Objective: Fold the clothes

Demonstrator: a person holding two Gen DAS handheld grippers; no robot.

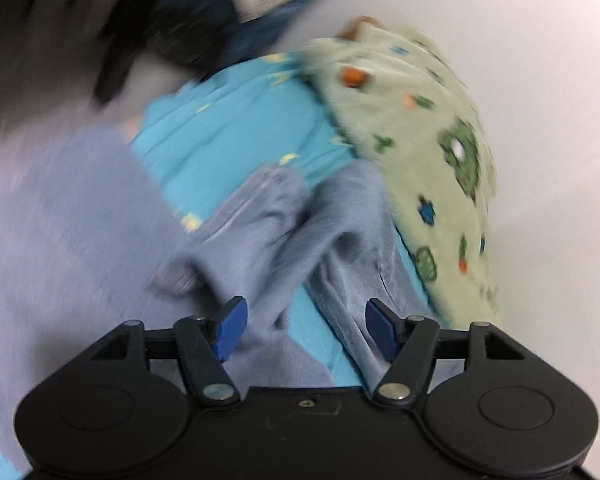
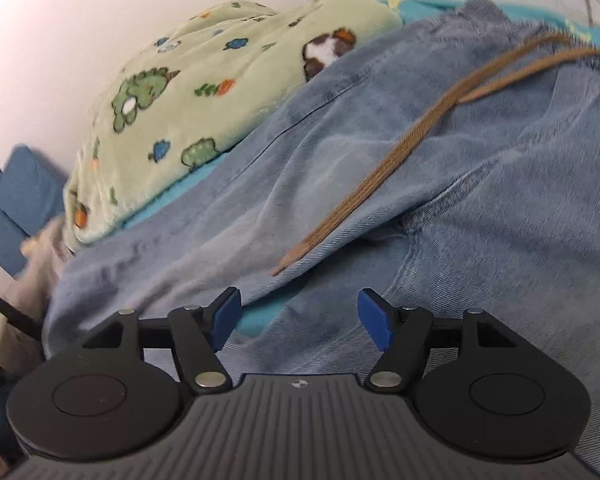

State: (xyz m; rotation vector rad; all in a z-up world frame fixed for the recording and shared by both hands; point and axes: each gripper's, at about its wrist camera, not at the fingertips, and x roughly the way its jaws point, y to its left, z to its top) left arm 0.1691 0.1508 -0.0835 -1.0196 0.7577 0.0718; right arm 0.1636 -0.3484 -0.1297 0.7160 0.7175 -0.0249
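The pale green fleece blanket printed with green dinosaurs, blue clouds and orange carrots serves as the landmark here; it lies bunched on the turquoise bed sheet against a plain white wall.

In the right wrist view, the faded blue denim trousers are spread over the sheet just beside the blanket, their upper edge overlapping the blanket's near side and hiding part of a brown-and-white printed animal. A flat tan drawstring runs from the waistband, on the side away from the blanket, diagonally down across the denim. The right tool hangs above the denim with its blue pads spread apart and nothing pressed between them; a strip of turquoise sheet shows below the left pad.

In the left wrist view, which is blurred, a rumpled grey-blue part of the same trousers lies on the sheet just below and beside the blanket. The left tool is released: its blue pads stand apart, and folds of denim lie beneath and between them without being pinched. Dark blurred shapes fill the corner farthest from the blanket; what they are cannot be told.
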